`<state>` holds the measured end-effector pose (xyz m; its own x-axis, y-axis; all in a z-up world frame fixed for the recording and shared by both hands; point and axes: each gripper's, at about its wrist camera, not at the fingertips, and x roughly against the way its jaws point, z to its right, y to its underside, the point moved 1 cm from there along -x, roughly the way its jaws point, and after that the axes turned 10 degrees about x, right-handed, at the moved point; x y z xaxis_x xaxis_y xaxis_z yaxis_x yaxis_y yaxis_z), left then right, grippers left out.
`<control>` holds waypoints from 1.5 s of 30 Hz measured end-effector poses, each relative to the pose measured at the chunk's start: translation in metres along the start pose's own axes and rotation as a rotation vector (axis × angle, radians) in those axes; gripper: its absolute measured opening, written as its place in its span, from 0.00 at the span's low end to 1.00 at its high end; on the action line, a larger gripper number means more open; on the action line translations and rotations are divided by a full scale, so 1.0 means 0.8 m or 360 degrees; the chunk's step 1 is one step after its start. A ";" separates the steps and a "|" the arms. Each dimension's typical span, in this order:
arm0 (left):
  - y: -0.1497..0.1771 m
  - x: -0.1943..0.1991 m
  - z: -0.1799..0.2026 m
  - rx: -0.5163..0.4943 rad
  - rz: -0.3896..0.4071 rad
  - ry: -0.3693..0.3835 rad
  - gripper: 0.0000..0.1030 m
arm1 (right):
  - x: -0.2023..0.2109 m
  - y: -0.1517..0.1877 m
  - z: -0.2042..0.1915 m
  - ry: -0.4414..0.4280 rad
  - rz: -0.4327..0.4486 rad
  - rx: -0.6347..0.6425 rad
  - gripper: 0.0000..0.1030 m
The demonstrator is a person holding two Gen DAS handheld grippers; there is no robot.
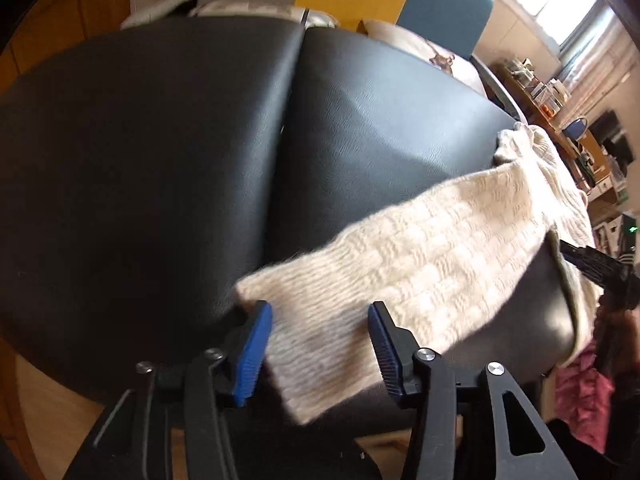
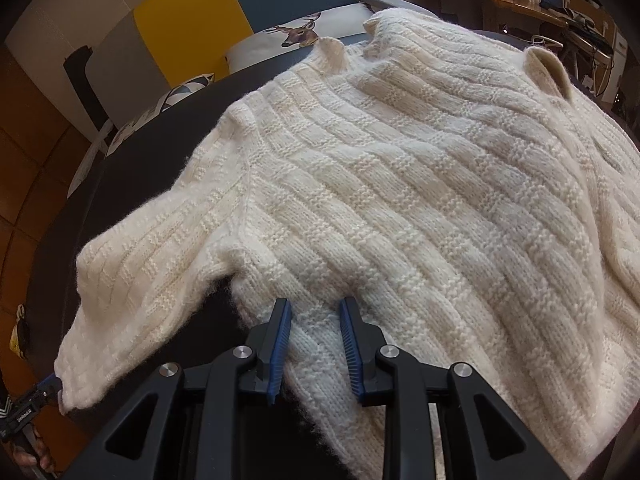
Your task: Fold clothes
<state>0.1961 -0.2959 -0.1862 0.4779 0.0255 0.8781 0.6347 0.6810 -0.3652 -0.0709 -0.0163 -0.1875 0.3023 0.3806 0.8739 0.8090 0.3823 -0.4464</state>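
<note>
A cream knitted sweater [image 2: 400, 184] lies spread on a black leather seat [image 1: 160, 160]. One sleeve [image 1: 400, 264] stretches out across the leather, and its cuff lies between the blue pads [image 1: 256, 354] of my left gripper [image 1: 320, 352]. Those jaws stand apart and do not press on the knit. In the right wrist view the left gripper [image 2: 50, 382] shows at the cuff, at the lower left. My right gripper [image 2: 316, 344] is shut on the sweater's side edge just below the armpit, and thick knit fills the gap between its pads. The right gripper [image 1: 588, 264] also peeks in at the far right of the left wrist view.
A seam [image 1: 288, 120] splits the leather seat into two cushions. Behind it lie a deer-print pillow [image 2: 300, 32] and yellow and teal panels [image 2: 192, 12]. Cluttered shelves [image 1: 560, 104] stand at the right. Pink cloth [image 1: 580, 400] shows low at the right, and a wooden floor [image 2: 24, 160] at the left.
</note>
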 end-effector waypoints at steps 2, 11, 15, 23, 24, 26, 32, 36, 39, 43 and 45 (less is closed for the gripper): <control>0.004 -0.002 0.013 -0.0085 0.0061 -0.0048 0.27 | -0.001 0.000 -0.005 0.0027 -0.0003 0.0033 0.25; -0.010 0.020 0.027 -0.0084 0.0237 -0.0029 0.09 | 0.027 -0.021 0.005 -0.0055 0.0029 0.0012 0.25; -0.032 0.057 0.006 0.0147 0.0322 0.0200 0.09 | 0.020 -0.025 0.016 -0.0025 -0.0078 0.0131 0.25; -0.057 0.062 -0.022 0.0488 0.0350 0.0373 0.09 | -0.004 -0.009 -0.016 0.0100 -0.0169 0.0279 0.28; -0.064 0.064 -0.020 0.0504 0.0368 0.0361 0.09 | -0.006 -0.010 -0.020 0.0097 -0.0175 0.0268 0.28; -0.075 0.069 -0.024 0.0532 0.0399 0.0338 0.09 | -0.010 -0.010 -0.028 0.0070 -0.0187 0.0217 0.28; -0.125 0.086 -0.071 0.0663 0.0480 0.0221 0.08 | -0.012 -0.024 -0.052 -0.0095 -0.0172 0.0126 0.28; -0.144 0.094 -0.085 0.0610 0.0546 0.0086 0.08 | 0.037 -0.013 -0.057 -0.0239 -0.0078 0.0360 0.28; -0.138 0.097 -0.090 0.0555 0.0524 0.0069 0.08 | 0.074 0.021 -0.052 -0.0149 -0.0103 0.0624 0.28; -0.112 0.084 -0.085 0.0352 0.0419 0.0009 0.08 | 0.080 0.074 -0.028 -0.0028 -0.0160 0.0768 0.28; -0.099 0.075 -0.082 0.0284 0.0369 -0.0034 0.08 | 0.065 0.092 -0.016 -0.0013 -0.0203 0.0732 0.28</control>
<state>0.2143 -0.3967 -0.1251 0.5837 0.2098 0.7844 0.3920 0.7732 -0.4985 0.0111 0.0205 -0.1727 0.2094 0.3123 0.9266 0.5317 0.7589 -0.3760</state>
